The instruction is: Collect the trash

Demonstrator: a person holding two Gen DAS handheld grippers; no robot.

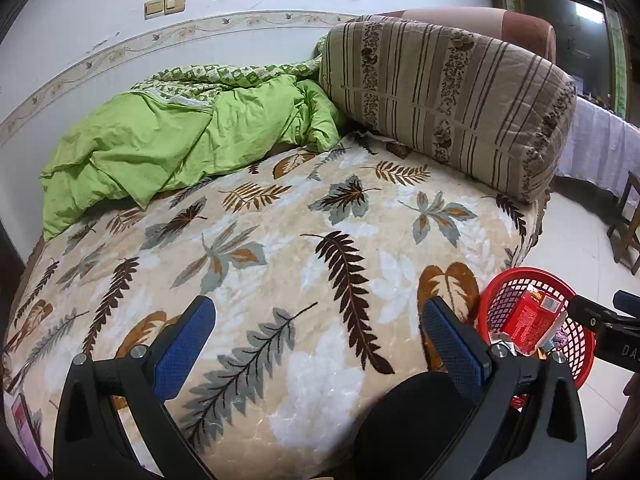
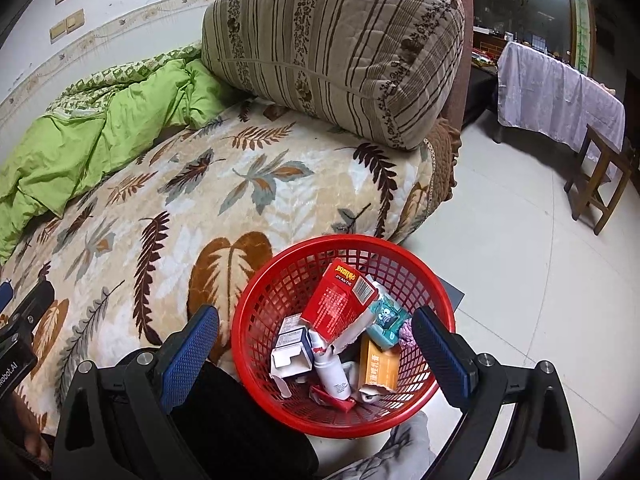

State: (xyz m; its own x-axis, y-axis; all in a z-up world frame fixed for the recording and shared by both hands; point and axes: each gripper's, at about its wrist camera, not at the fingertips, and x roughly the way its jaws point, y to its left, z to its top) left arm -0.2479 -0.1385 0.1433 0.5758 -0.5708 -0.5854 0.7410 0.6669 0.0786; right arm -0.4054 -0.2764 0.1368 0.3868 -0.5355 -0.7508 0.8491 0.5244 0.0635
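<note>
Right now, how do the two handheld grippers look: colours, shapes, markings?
Both the left gripper and the right gripper have matte black plastic frames, silver round bolts and two flat fingers faced with blue dimpled pads. White lettering, partly cut off, marks each black body as seen from the other camera.

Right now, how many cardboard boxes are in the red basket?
4: red box on top, white open box left, orange box right, teal box behind; others may be hidden.
</note>
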